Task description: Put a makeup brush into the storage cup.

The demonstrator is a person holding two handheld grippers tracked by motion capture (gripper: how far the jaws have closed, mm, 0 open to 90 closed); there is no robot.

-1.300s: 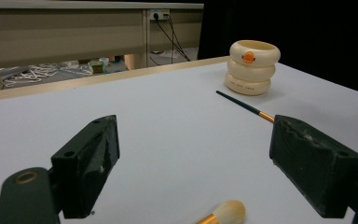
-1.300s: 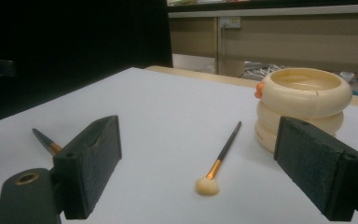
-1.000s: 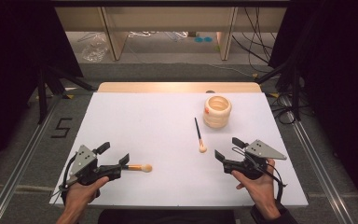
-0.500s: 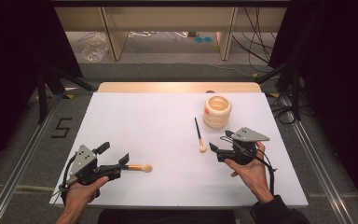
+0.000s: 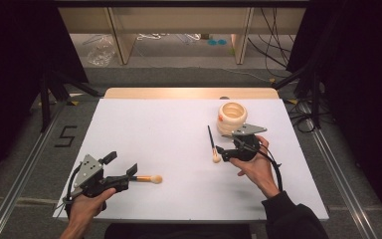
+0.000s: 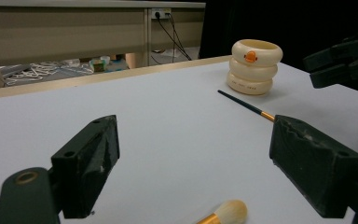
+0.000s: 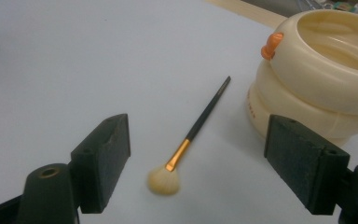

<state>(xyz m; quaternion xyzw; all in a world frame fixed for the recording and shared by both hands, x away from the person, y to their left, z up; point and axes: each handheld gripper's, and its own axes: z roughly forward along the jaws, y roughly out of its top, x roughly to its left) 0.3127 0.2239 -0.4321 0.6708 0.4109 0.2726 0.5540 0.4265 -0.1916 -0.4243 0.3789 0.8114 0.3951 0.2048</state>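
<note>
Right gripper view: right tongs (image 7: pixel 196 168) spread, brush (image 7: pixel 192 135) on tabletop (image 7: pixel 74 56) between jaws, cup (image 7: pixel 321 74) beside. Likely approach-to-grasp; next lower, pinch handle. Left tongs (image 6: pixel 193 163) spread, second brush (image 6: pixel 226 213) just ahead.

A recording lab or studio: a white-topped table (image 5: pixel 144 129) stands between black curtains (image 5: pixel 10 45), flanked by floor rails (image 5: pixel 15 194), loose cables (image 5: pixel 278 35) and a taped numeral "5" (image 5: pixel 65 136) on grey carpet.

Ringed cream holder (image 5: pixel 232 117) crowds the thin brush's (image 5: pixel 212 145) right; left lies open.
</note>
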